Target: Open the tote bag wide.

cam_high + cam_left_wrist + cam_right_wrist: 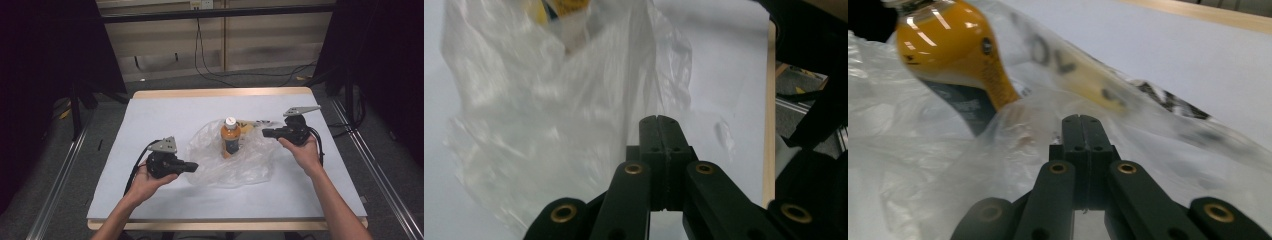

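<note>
A clear plastic bag (250,162) lies crumpled in the middle of the white-covered table (160,115). An orange bottle (230,137) with a white cap stands upright within it. My left gripper (192,166) is at the bag's left edge, pointing right, its jaws pressed together. My right gripper (265,132) is at the bag's upper right edge, pointing left, also shut. In the left gripper view the shut gripper (658,120) faces the bag (549,100). In the right gripper view the shut gripper (1082,118) points at the bottle (948,45) through the film (908,165). I cannot tell whether film is pinched.
Yellow and black printing (1088,75) shows on the bag's far side. The table's wooden rim (220,93) runs along the back. Metal rails (60,175) flank the table on both sides, and cables (210,70) lie on the floor behind it.
</note>
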Demonstrator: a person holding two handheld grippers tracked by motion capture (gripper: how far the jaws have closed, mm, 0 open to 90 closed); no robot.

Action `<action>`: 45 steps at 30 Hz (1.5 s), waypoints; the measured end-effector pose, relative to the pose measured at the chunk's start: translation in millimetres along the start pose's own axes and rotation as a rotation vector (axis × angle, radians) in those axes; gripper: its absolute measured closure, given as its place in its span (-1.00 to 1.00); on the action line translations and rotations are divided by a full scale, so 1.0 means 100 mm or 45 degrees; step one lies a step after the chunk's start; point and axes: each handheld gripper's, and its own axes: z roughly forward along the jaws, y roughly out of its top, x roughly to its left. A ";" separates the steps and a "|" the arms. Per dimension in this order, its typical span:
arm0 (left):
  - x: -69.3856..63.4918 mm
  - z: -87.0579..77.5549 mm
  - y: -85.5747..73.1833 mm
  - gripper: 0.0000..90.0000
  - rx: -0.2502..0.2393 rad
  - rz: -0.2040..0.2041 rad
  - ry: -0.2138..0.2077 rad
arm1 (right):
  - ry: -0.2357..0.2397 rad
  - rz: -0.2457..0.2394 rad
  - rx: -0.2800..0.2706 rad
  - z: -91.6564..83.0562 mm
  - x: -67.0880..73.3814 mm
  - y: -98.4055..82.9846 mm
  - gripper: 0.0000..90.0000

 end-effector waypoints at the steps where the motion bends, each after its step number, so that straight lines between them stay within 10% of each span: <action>1: 0.01 -0.01 0.06 1.00 -0.002 0.008 0.000 | 0.011 -0.026 0.012 0.01 0.03 0.04 1.00; 8: 0.07 -0.03 0.47 1.00 0.004 0.079 0.013 | 0.065 -0.117 0.126 0.13 0.21 0.31 1.00; 15: 0.39 0.37 0.88 1.00 0.230 0.090 0.028 | 0.120 -0.140 0.302 0.45 0.29 0.51 1.00; 28: 0.88 1.25 0.50 1.00 0.556 -0.040 0.039 | 0.119 -0.095 0.591 0.93 0.22 0.18 1.00; 36: 1.07 1.13 0.37 1.00 0.617 -0.075 0.178 | 0.153 -0.086 0.604 0.79 0.23 -0.06 1.00; 45: 1.17 0.94 0.26 1.00 0.621 -0.097 0.217 | 0.216 -0.163 0.656 0.35 0.27 -0.35 1.00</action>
